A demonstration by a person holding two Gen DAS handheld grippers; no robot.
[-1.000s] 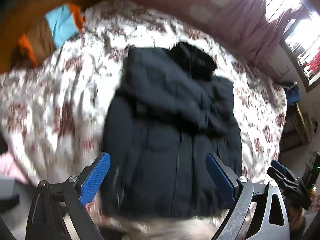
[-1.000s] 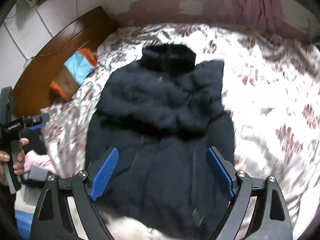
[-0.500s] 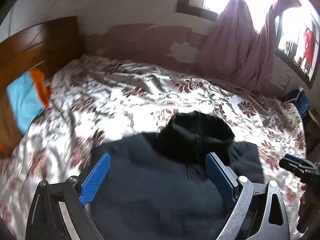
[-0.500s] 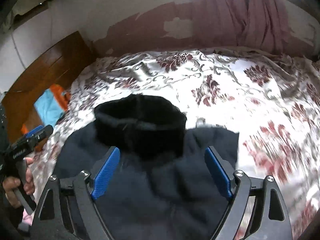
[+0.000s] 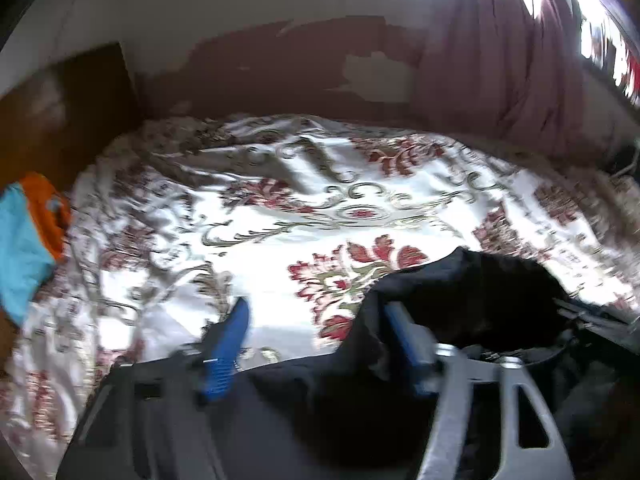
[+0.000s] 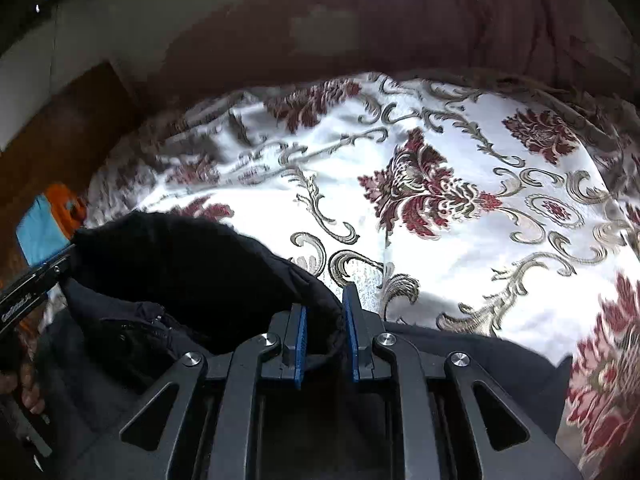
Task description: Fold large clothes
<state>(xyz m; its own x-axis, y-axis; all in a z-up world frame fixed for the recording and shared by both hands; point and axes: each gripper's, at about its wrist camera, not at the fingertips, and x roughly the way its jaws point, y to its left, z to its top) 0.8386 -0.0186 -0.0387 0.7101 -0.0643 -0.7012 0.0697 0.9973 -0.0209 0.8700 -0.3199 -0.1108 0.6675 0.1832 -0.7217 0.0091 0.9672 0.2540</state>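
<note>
A dark navy padded jacket (image 5: 304,408) with a black furry hood (image 5: 492,292) lies on the flowered bedspread (image 5: 304,200). My left gripper (image 5: 316,332) is low over the jacket's left shoulder, its jaws apart; the hood's edge drapes over its right finger. The view is blurred. In the right wrist view my right gripper (image 6: 324,332) is shut on the right edge of the hood (image 6: 180,264), its blue pads pinching the fabric. The left gripper's body (image 6: 28,292) shows at the hood's left side.
The bed has a wooden headboard (image 5: 60,112) at the left, with an orange and blue pillow (image 5: 28,236) against it. A maroon wall and a pink curtain (image 5: 504,56) stand behind the bed. The jacket body (image 6: 480,364) lies under the right gripper.
Both grippers have dropped down and forward to the jacket's collar. The right gripper has closed on the hood's edge. The left jaws have narrowed around the hood's other side.
</note>
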